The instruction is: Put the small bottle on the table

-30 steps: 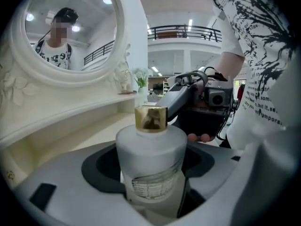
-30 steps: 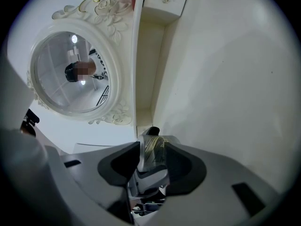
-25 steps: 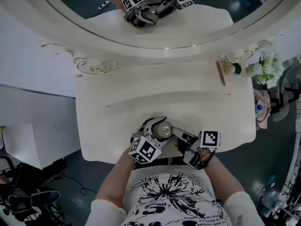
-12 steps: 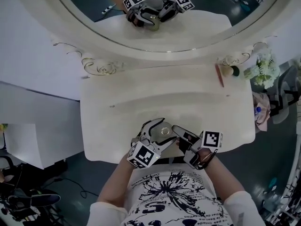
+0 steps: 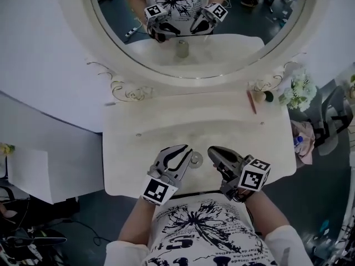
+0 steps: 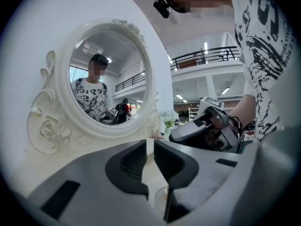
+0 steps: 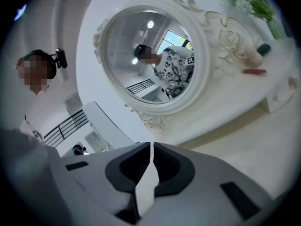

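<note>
Released, round-capped bottle (image 5: 195, 160) stands on cream table (image 5: 166, 129).

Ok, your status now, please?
Left hand-held gripper empty, just narrowed to slit. Right hand-held gripper empty, just shut. Small bottle upright on table. Nothing blocking.

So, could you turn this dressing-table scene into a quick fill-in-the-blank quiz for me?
1. The small bottle stands upright on the ____.
2. Behind it rises an oval ____ in an ornate white frame.
3. In the head view, the flowers are toward the picture's ____ edge.
Missing words: table; mirror; right.
</note>
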